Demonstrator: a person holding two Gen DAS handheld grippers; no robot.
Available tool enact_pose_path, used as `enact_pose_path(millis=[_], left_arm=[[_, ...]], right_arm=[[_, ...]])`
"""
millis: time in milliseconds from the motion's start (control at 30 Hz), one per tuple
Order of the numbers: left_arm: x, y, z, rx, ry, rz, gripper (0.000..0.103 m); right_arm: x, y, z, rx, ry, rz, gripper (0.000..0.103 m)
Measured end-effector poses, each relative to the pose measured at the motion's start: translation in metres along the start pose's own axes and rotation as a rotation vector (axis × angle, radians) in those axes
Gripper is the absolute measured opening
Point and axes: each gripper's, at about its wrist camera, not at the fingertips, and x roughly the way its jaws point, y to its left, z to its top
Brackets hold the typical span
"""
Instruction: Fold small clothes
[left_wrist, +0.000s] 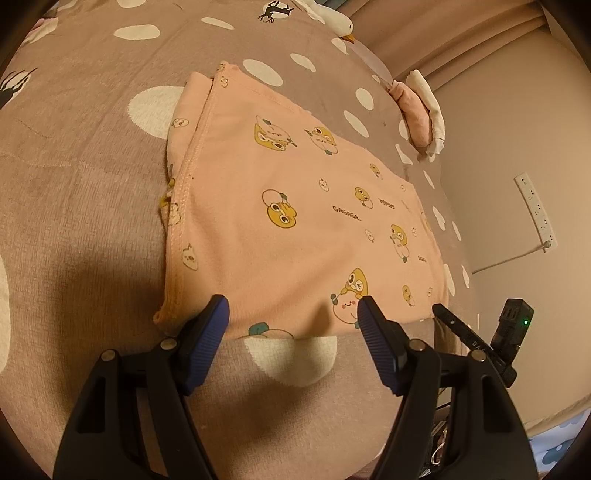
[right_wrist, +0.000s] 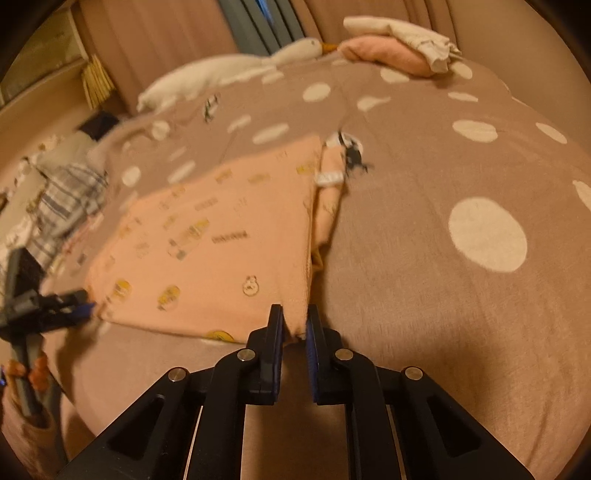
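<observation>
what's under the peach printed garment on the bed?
The peach garment lies on the brown polka-dot blanket. A folded-under layer of the garment pokes out along one side edge. Whatever else sits beneath its middle is covered.

A white goose toy (right_wrist: 295, 50) lies on the polka-dot blanket (right_wrist: 443, 295) beside a curtain (right_wrist: 166, 40).

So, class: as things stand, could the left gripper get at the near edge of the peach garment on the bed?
Probably yes. The left gripper stands open right at the near edge of the peach garment, with nothing between them. The right gripper pinches a different corner, out of its way.
</observation>
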Motion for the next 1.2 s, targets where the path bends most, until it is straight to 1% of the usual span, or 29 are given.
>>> enact_pose_path(millis=[100,233,300,367,433,500,533,633,767,1067,1200], left_arm=[[-0.006,0.003,-0.001,-0.008,-0.004,-0.014,0.072],[-0.02,0.004,-0.006,-0.006,-0.019,-0.03,0.072],[-0.029,0.007,-0.009,-0.012,-0.034,-0.048,0.074],[-0.04,0.015,-0.012,-0.038,-0.055,-0.054,0.078],[-0.049,0.023,-0.014,-0.065,-0.075,-0.055,0.078],[-0.056,0.031,-0.015,-0.089,-0.09,-0.052,0.08],[-0.058,0.035,-0.015,-0.103,-0.096,-0.049,0.08],[-0.059,0.047,-0.016,-0.148,-0.099,-0.058,0.08],[-0.059,0.051,-0.016,-0.174,-0.102,-0.084,0.08],[-0.056,0.061,-0.004,-0.242,-0.085,-0.167,0.08],[-0.05,0.06,0.006,-0.246,-0.068,-0.168,0.08]], right_arm=[[-0.005,0.0,0.001,0.01,-0.015,-0.006,0.012],[-0.015,-0.008,0.002,0.057,-0.035,0.003,0.012],[-0.021,-0.009,0.003,0.066,-0.052,-0.009,0.017],[-0.027,-0.009,0.004,0.069,-0.074,-0.008,0.019],[-0.031,-0.007,0.006,0.07,-0.093,-0.002,0.021],[-0.031,-0.004,0.008,0.074,-0.105,0.014,0.029],[-0.03,-0.001,0.01,0.074,-0.106,0.03,0.031],[-0.025,0.014,0.012,0.048,-0.098,0.066,0.033],[-0.012,0.04,0.012,-0.007,-0.07,0.103,0.033],[0.011,0.081,0.008,-0.061,-0.012,0.19,0.033],[0.016,0.092,0.004,-0.072,0.005,0.21,0.033]])
